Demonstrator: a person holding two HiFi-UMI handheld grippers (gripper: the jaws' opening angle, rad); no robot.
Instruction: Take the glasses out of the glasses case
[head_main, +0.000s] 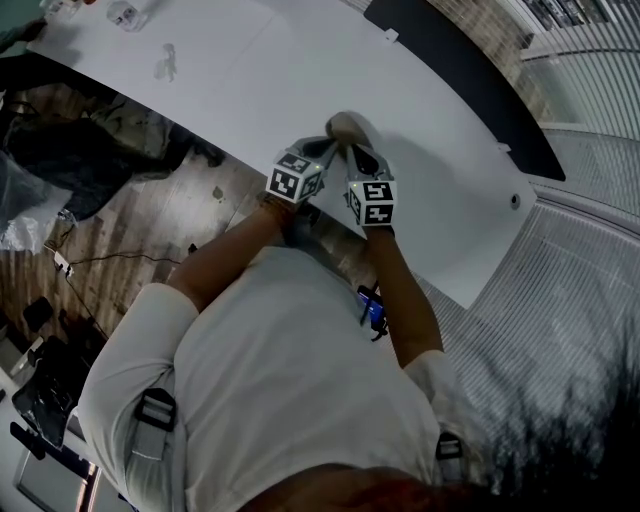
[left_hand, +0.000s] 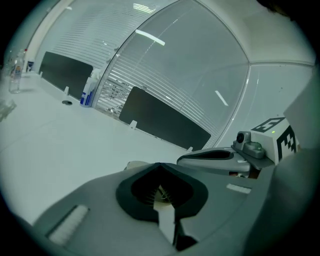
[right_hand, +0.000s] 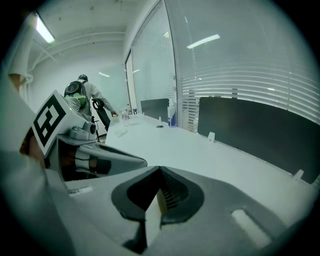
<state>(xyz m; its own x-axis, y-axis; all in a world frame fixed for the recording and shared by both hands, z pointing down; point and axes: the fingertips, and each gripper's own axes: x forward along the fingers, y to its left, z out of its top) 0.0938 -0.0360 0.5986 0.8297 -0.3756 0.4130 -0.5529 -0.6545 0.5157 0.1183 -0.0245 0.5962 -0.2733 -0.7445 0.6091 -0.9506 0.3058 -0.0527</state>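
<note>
**Operator:** Where is the case?

**Spotter:** Your glasses case (head_main: 343, 124) is right in front of you, just inside the near edge of the white table (head_main: 430, 160). It sits at the tips of both your grippers.

**Operator:** How does it look?

**Spotter:** It's small, tan-beige and rounded, with soft edges. From above, only its curved far end shows past your jaws. I can't tell whether it rests on the tabletop or whether it's open.

**Operator:** And my grips?

**Spotter:** Your left gripper (head_main: 330, 148) is clenched, with a thin tan sliver of the case pinched between its ridged pads. Your right gripper (head_main: 352, 152) is clamped on the case the same way from the right. The two grippers lie close together and meet on the case.

**Operator:** What's around it?

**Spotter:** Dark divider panels (head_main: 450, 70) run along the far edge of the table. A blue-and-white bottle (left_hand: 89, 90) stands beside them, far off to your left. Another person (right_hand: 82, 95) stands at the far left end of the table.
</note>
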